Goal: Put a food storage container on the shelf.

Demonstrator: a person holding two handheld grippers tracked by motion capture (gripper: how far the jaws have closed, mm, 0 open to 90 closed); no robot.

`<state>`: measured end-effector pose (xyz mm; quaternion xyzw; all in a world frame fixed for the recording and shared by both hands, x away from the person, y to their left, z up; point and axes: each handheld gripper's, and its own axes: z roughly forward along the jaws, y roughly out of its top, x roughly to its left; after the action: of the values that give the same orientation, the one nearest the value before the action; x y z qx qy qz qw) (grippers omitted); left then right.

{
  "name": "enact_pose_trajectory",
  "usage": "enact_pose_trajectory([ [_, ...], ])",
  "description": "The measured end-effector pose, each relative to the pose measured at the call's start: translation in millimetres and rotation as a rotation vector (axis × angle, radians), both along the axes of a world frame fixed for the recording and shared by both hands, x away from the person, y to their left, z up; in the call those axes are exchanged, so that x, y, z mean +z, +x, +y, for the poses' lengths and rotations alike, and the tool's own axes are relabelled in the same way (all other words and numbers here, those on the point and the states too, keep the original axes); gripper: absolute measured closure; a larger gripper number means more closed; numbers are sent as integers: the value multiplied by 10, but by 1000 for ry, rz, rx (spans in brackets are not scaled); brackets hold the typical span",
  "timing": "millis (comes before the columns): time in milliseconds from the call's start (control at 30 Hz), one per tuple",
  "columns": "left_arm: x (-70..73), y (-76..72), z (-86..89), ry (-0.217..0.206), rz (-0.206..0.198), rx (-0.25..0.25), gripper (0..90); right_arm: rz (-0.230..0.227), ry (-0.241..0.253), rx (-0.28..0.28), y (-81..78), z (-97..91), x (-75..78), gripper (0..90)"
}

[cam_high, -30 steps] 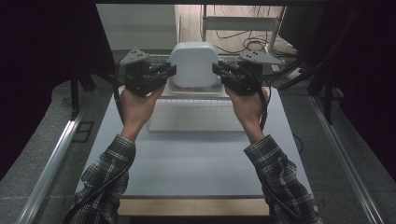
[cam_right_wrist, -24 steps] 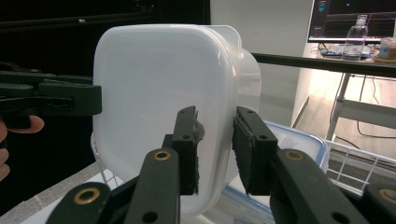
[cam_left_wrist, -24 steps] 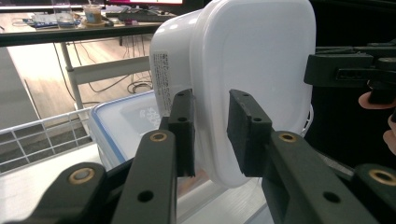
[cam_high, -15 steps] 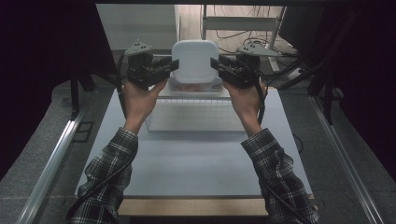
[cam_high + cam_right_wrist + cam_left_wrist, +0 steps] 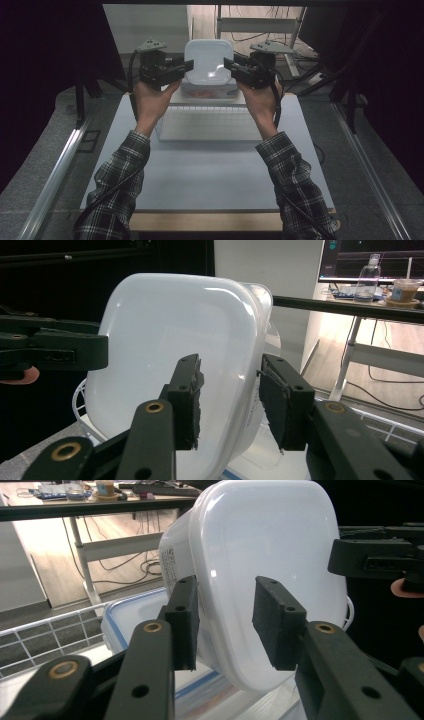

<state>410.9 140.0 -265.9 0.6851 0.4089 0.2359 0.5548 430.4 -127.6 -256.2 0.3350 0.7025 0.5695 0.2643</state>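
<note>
A white plastic container (image 5: 208,62) stands on edge at the far end of the table, its flat bottom toward me, above a blue-rimmed box (image 5: 207,92). My left gripper (image 5: 187,66) is at its left edge and my right gripper (image 5: 229,65) at its right edge. In the left gripper view the container (image 5: 270,545) has its rounded edge between the black pads (image 5: 182,622), with gaps showing. The right gripper view shows the container (image 5: 175,325) edge between the pads (image 5: 277,405) in the same way. Both pairs of jaws have just been opening and stand open around the container.
A white wire rack (image 5: 210,125) lies on the pale table (image 5: 200,180) just nearer than the box. Dark curtains flank both sides. Behind the table are a metal frame, cables (image 5: 305,60) and a desk with a monitor (image 5: 370,260).
Both pairs of jaws have widened at the container's edges. The left hand has shifted a little up the picture; the container sits slightly higher than before.
</note>
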Motion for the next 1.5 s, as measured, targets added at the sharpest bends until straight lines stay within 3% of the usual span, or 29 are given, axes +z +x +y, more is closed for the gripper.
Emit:
enact_pose_trajectory([
  [267,0,103,-7,11,25,9,599,15,-6,-16,72,12,-21,562],
  [367,0,133,-2,-27,26,-2,594,25,-12,-22,106,18,-45,560],
  [433,16,146,-15,-16,27,2,594,29,12,-20,129,9,-45,561],
  [633,43,168,-54,10,27,19,570,35,3,-29,160,15,-34,553],
  [800,78,120,-33,9,12,15,513,35,13,-11,122,-24,2,535],
  [933,94,46,6,6,13,-6,454,61,33,36,79,-94,35,464],
  [1133,-28,-47,47,3,40,-51,345,90,-15,75,-14,-153,-49,333],
  [1400,-253,-196,66,2,35,-89,201,63,-69,100,-158,-172,-294,190],
  [1500,-345,-248,48,20,32,-100,168,55,-83,113,-215,-165,-400,157],
])
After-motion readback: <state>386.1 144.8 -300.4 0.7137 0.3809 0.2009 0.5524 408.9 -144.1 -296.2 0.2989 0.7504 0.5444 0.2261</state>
